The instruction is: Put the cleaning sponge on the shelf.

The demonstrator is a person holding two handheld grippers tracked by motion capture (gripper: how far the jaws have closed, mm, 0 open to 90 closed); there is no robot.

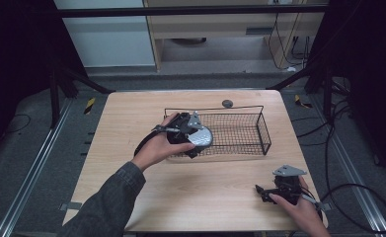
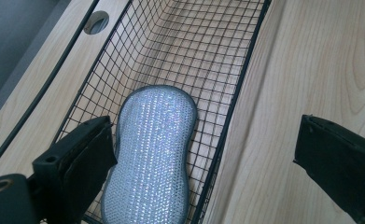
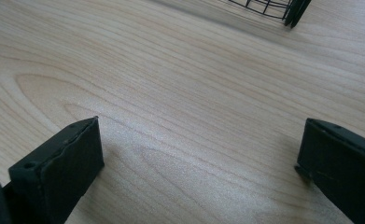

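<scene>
A black wire basket (image 1: 215,108) stands on the wooden table, right of the middle. A silvery, peanut-shaped sponge (image 2: 152,154) lies flat on the basket's floor at its left end, also seen from above (image 1: 204,137). My left gripper (image 1: 195,140) hovers over that end and is open. In the left gripper view (image 2: 208,140) one jaw is inside the basket beside the sponge and the other is outside, over the table; they straddle the basket's near wall (image 2: 236,102). My right gripper (image 1: 262,190) rests low near the table's front right and is open (image 3: 199,140) over bare wood.
A round cable hole (image 1: 227,103) sits in the table just behind the basket, and it also appears in the left gripper view (image 2: 96,22). One basket corner (image 3: 283,9) is far ahead of the right gripper. Cables lie on the floor to the right (image 1: 358,197).
</scene>
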